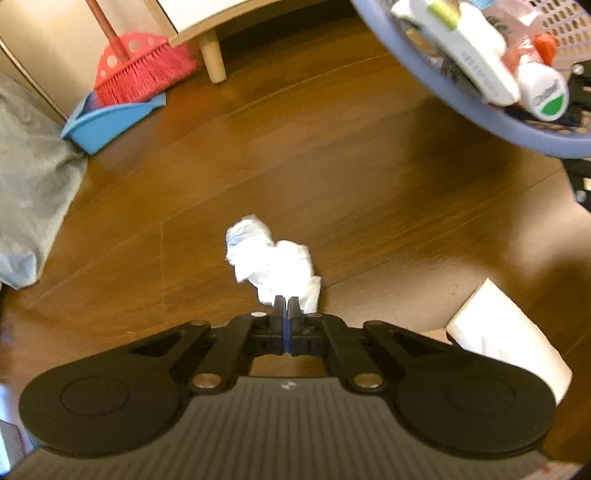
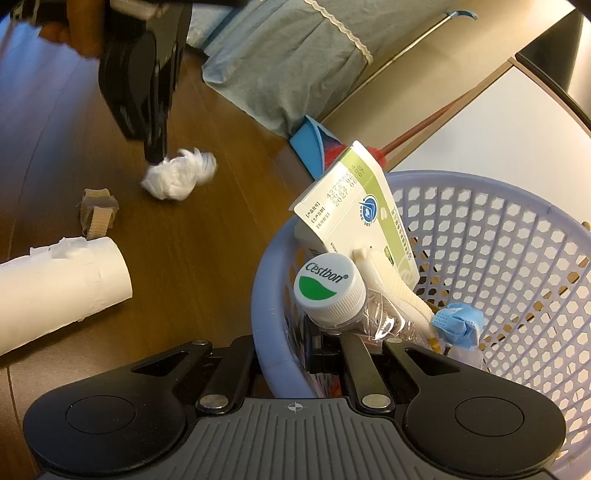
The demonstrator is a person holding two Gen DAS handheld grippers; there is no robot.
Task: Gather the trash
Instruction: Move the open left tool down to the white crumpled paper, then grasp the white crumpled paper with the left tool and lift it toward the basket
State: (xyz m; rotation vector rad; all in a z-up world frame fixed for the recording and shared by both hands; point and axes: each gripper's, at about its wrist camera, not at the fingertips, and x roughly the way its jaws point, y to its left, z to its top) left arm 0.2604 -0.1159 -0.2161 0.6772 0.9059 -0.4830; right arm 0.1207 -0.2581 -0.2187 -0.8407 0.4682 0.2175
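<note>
White crumpled tissue [image 1: 271,262] lies on the brown wooden floor [image 1: 332,166], and the left gripper [image 1: 286,303] has its jaws fully together at the wad's near edge. From the left wrist view the fingertips meet with no gap; whether a fold of paper is actually caught between them cannot be confirmed, since the tips overlap only the fringe of the wad. The right wrist view shows the same fingertips touching the tissue's upper-left corner.

Risk, judged: the hold, if any, is on a thin outer fold only. A lift could tear the paper or let it slip out, leaving the wad on the floor. Cause: jaws closed at the edge rather than across the bulk.

Second risk: the lavender basket [image 2: 480,229] is already heaped, with a white-and-green carton [image 2: 354,206], a capped bottle [image 2: 328,288] and a blue mask [image 2: 458,321] standing proud of the rim. A light tissue dropped on top could roll off, or dislodge the carton.

Right gripper [image 2: 317,349] is clamped on the basket's near rim, jaws nearly together, holding the basket tilted toward the camera.

Pose: left gripper points steeply down at the floor, a hand [image 2: 74,33] visible at its grip in the top-left of the right wrist view. Right gripper points shallowly downward.

Still on the floor: a white paper tube [image 2: 62,288] and a small corrugated cardboard scrap [image 2: 98,216], both near the tissue. A red broom [image 1: 144,70] in a blue dustpan [image 1: 107,118] stands by the wall.
</note>
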